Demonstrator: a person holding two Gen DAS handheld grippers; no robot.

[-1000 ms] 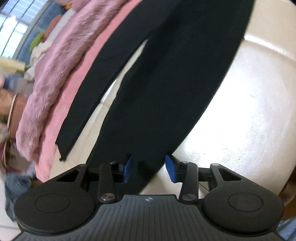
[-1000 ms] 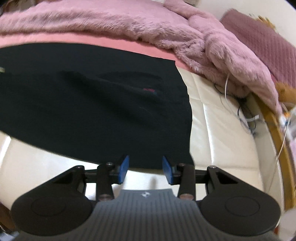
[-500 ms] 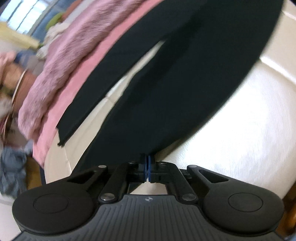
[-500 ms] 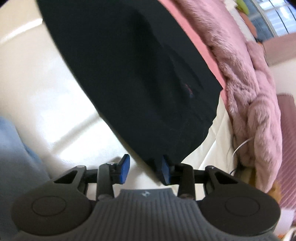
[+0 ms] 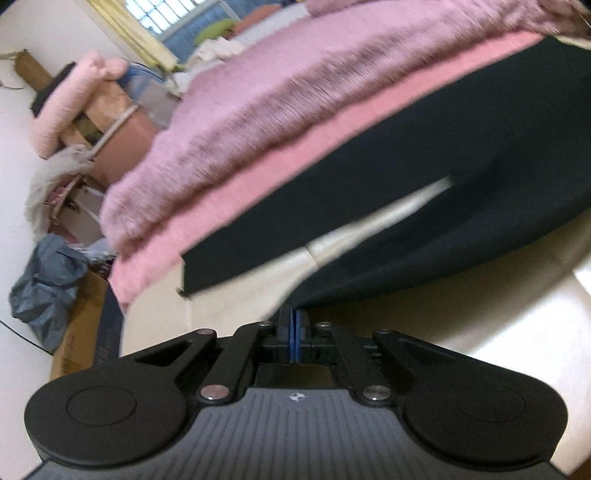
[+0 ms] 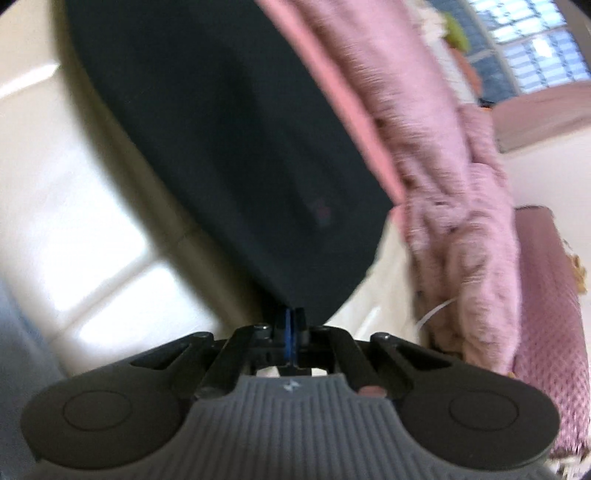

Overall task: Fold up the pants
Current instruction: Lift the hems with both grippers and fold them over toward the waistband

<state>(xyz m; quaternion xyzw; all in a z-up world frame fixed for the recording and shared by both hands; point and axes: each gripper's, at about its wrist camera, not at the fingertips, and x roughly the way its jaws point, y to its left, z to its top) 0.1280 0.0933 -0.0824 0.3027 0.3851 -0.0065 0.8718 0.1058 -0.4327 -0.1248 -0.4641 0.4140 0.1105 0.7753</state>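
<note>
Black pants [image 5: 424, 177] spread flat across a cream, glossy quilted bed [image 5: 461, 317], both legs running away toward a pink sheet [image 5: 258, 192] and a fuzzy mauve blanket [image 5: 277, 103] along the far side. Between the two legs, a narrow strip of cream surface showing through.

Left gripper [image 5: 294, 332] with fingers pressed together, blue pads meeting, pinched on the hem corner of the nearer leg; fabric drawn up from the bed into a taut peak at the fingertips. Far leg hem lying flat, just short of the bed's edge.

Right gripper [image 6: 291, 328] likewise clamped tight, blue pads together, biting the corner of the pants [image 6: 229, 129] at what looks like the waist end; cloth tapering down to a point right at the fingers. A small reddish mark visible on the fabric, too blurred to read. Beside it the blanket [image 6: 443, 166] bunched in folds, with a white cable [image 6: 436, 310] emerging under it and a textured purple cushion [image 6: 546, 295] further right.

Both views smeared by motion blur and tilted.

Background of the left view: window [image 5: 162, 14] with yellow curtain, pink plush cushion [image 5: 70, 103] on a wooden piece, grey plastic bag [image 5: 44, 280] beside a cardboard box [image 5: 81, 325] on the floor. Window [image 6: 535, 40] also seen at the upper right of the right view.
</note>
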